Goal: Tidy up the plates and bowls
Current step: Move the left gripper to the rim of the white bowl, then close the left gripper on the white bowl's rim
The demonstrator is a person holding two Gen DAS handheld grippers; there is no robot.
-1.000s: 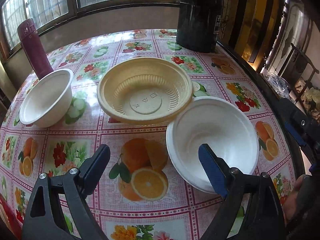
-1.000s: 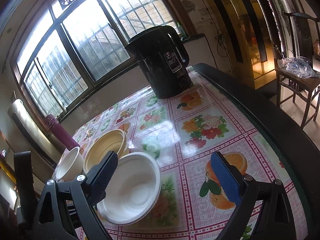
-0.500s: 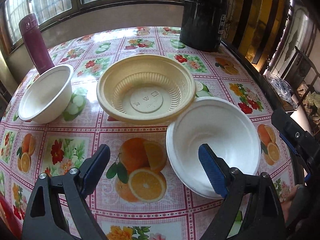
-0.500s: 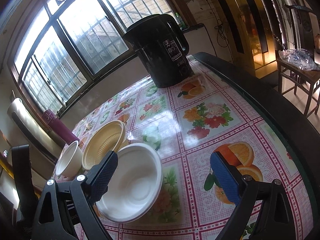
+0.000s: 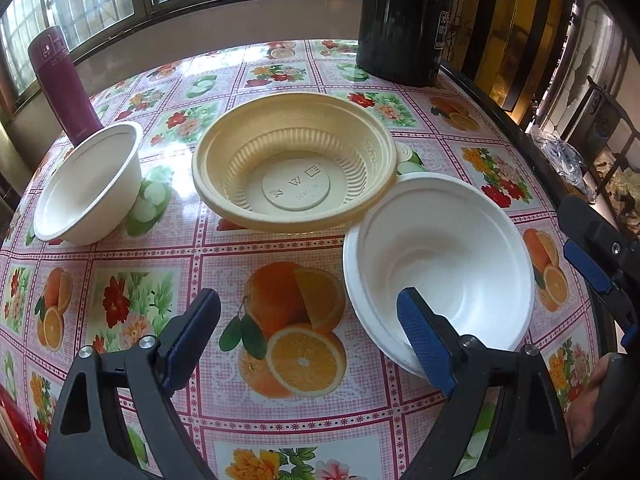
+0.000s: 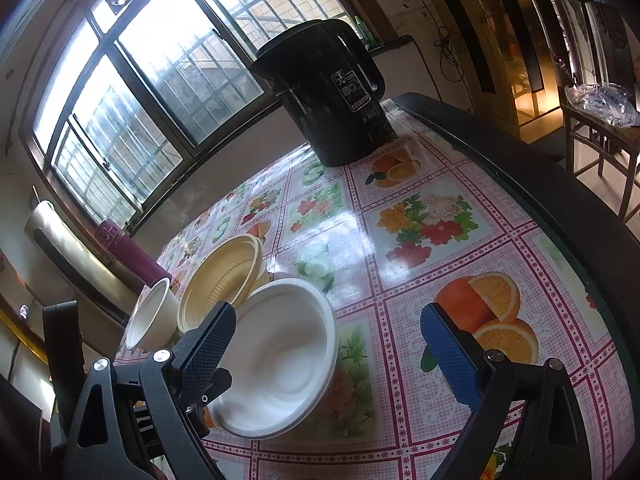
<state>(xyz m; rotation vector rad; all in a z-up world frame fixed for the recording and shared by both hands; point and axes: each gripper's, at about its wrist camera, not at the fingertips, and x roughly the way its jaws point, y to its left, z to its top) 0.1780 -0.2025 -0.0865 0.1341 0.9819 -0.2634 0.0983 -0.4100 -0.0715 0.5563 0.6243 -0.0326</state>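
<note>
Bowls sit on a table [image 5: 120, 264] covered with a fruit-and-flower oilcloth. In the left wrist view, a large white bowl [image 5: 440, 264] lies at lower right, a ribbed yellow bowl [image 5: 296, 168] at centre, and a small white bowl [image 5: 88, 184] at left, tipped a little toward the yellow one. The large white bowl's rim overlaps the yellow bowl's near right edge. A maroon flask [image 5: 64, 84] stands at upper left behind the small bowl, and a black kettle [image 5: 404, 20] at upper right by the window.

The left gripper [image 5: 308, 340] hangs over the table at the bottom of its frame, fingers spread wide and holding nothing; its right finger [image 5: 424, 340] shows in front of the large white bowl's near rim, though whether it touches cannot be told.

In the right wrist view, the right gripper [image 6: 328, 356] also stands wide open and empty. The same large white bowl [image 6: 280, 356] lies just inside its left finger [image 6: 208, 348], with the yellow bowl [image 6: 224, 280] and small white bowl [image 6: 152, 316] beyond at left. The kettle [image 6: 332, 96] stands at upper centre.
</note>
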